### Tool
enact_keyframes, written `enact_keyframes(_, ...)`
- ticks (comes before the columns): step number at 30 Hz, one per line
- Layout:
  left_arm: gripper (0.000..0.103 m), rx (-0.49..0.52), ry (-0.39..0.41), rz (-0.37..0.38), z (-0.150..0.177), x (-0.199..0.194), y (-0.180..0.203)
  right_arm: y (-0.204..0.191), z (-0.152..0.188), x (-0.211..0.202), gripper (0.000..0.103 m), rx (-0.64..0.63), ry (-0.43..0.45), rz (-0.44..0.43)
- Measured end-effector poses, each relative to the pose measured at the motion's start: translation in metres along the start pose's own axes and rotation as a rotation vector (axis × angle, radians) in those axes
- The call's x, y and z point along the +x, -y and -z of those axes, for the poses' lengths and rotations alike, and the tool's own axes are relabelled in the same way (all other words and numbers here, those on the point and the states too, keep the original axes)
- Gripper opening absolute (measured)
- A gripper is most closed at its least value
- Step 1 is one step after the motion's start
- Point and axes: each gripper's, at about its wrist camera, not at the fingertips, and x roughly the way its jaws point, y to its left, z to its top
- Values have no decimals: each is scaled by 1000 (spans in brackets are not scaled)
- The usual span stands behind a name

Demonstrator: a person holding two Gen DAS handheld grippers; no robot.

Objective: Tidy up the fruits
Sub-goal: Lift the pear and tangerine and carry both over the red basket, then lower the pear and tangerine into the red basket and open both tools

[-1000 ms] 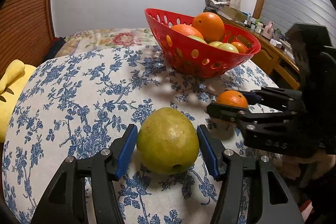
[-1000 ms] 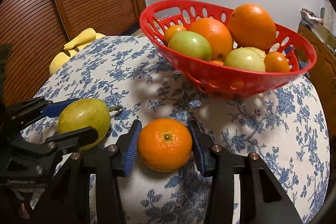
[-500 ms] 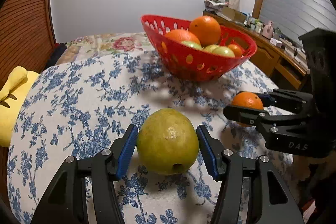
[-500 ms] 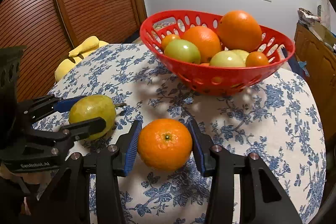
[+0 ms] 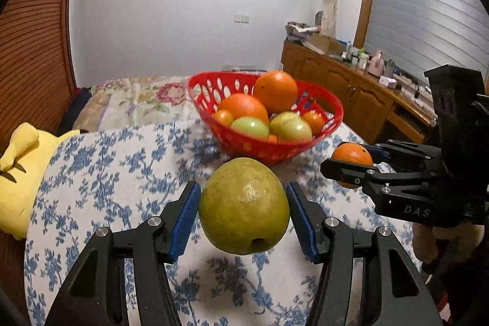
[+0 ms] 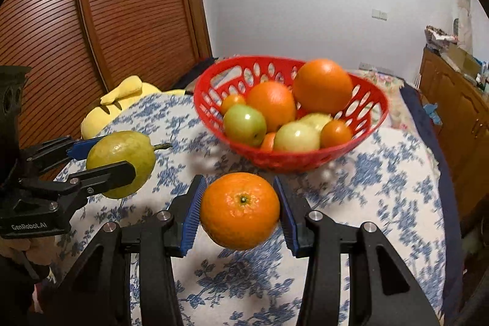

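Both-handed: left claw [image 5: 244, 205] on pear [image 5: 244, 205], right claw [image 6: 240, 210] on orange [image 6: 240, 210].

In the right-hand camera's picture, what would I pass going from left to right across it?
Left gripper holding the pear → yellow plush toy → orange in the right gripper → red basket of fruit → wooden cabinet.

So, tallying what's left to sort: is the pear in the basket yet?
Out. The pear is clamped in the left gripper above the tablecloth, short of the red basket.
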Motion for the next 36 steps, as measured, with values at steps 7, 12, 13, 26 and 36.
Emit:
enact_keyframes(7, 60, 11, 27, 3, -21, 0, 4, 23, -20, -4, 47, 10, 34, 18)
enact_keyframes(12, 60, 18, 34, -6, -35, 6, 5, 37, -33, 6, 47, -12, 37, 40)
enact_keyframes(13, 60, 19, 34, -7, -36, 9, 5, 38, -34, 7, 47, -17, 37, 44)
enact_keyframes(26, 60, 28, 13, -16, -61, 56, 7, 78, -51, 42, 47, -14, 11, 52)
enact_keyframes(36, 60, 40, -18, -22, -75, 84, 11, 90, -56, 53, 47, 5, 16, 21)
